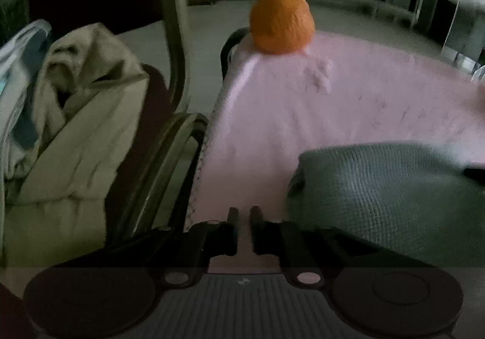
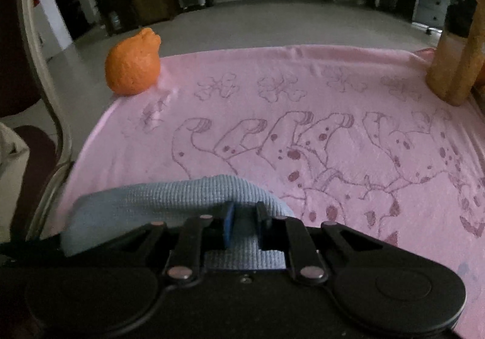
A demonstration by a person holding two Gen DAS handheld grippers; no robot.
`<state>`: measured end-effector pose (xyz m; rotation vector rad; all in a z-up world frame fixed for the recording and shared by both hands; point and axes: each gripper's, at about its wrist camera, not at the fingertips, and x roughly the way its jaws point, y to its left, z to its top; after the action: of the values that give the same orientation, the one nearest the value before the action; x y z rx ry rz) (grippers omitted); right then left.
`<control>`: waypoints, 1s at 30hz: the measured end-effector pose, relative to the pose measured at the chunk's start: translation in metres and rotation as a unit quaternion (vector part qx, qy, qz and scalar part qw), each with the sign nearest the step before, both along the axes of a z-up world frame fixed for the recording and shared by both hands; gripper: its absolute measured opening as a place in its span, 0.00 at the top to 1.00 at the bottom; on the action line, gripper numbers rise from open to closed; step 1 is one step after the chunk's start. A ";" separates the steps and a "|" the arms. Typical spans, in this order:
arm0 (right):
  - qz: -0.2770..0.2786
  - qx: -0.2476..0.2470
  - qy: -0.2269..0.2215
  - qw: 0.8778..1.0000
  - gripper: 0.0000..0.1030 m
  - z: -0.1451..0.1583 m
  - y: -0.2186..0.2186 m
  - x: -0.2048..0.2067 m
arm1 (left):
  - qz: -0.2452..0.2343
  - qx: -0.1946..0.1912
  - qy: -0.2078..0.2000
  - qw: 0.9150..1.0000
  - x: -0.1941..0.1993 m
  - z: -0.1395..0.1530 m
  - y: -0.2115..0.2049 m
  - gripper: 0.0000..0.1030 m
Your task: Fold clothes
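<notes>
A folded blue-grey waffle-knit cloth [image 2: 169, 196] lies at the near edge of a table covered with a pink printed cloth [image 2: 242, 81]. My right gripper [image 2: 245, 207] is shut on the near fold of this cloth, which runs between its two fingers. In the left wrist view the same cloth [image 1: 379, 193] lies to the right of my left gripper [image 1: 244, 211]. That gripper's fingers stand almost together over the pink cloth [image 1: 288, 111], near the table's left edge, and nothing shows between them.
An orange fruit [image 1: 282, 24] [image 2: 133, 61] sits at the table's far left corner. Left of the table, a metal-framed chair [image 1: 175, 36] holds a heap of beige clothing [image 1: 75, 133]. A tan wooden object [image 2: 454, 66] stands at the far right corner.
</notes>
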<state>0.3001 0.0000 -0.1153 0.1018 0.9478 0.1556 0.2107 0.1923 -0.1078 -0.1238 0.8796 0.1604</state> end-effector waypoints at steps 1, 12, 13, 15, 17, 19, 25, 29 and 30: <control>0.004 0.011 -0.001 1.000 0.84 0.006 -0.007 -0.003 | 0.001 -0.017 -0.021 1.000 -0.006 0.007 0.006 0.91; -0.046 0.110 -0.057 0.991 0.82 0.052 -0.063 -0.028 | -0.062 -0.049 -0.082 0.993 0.025 -0.013 -0.028 0.83; -0.045 0.119 -0.054 0.990 0.84 0.047 -0.061 -0.022 | -0.061 -0.034 -0.070 0.995 0.031 -0.022 -0.033 0.84; -0.042 0.137 -0.043 0.989 0.85 0.034 -0.052 -0.009 | -0.059 -0.003 -0.056 0.997 0.039 -0.034 -0.038 0.82; -0.040 0.131 -0.034 0.990 0.85 0.018 -0.039 0.002 | -0.053 0.014 -0.047 0.997 0.042 -0.038 -0.040 0.80; -0.040 0.105 -0.024 0.993 0.87 0.002 -0.024 0.012 | -0.045 0.024 -0.037 0.998 0.044 -0.043 -0.038 0.78; -0.041 0.043 0.016 0.998 0.88 -0.024 -0.006 0.032 | -0.046 0.011 -0.038 0.998 0.051 -0.047 -0.025 0.70; -0.042 0.073 0.002 0.996 0.86 0.003 -0.022 0.012 | -0.058 -0.044 -0.061 0.995 0.020 -0.022 -0.009 0.70; -0.045 0.088 -0.005 0.995 0.85 0.014 -0.031 0.001 | -0.057 -0.054 -0.065 0.995 0.010 -0.015 -0.003 0.72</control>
<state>0.3016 -0.0310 -0.1017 0.3062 0.9167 0.1557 0.2204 0.1890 -0.1226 -0.1826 0.7634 -0.0020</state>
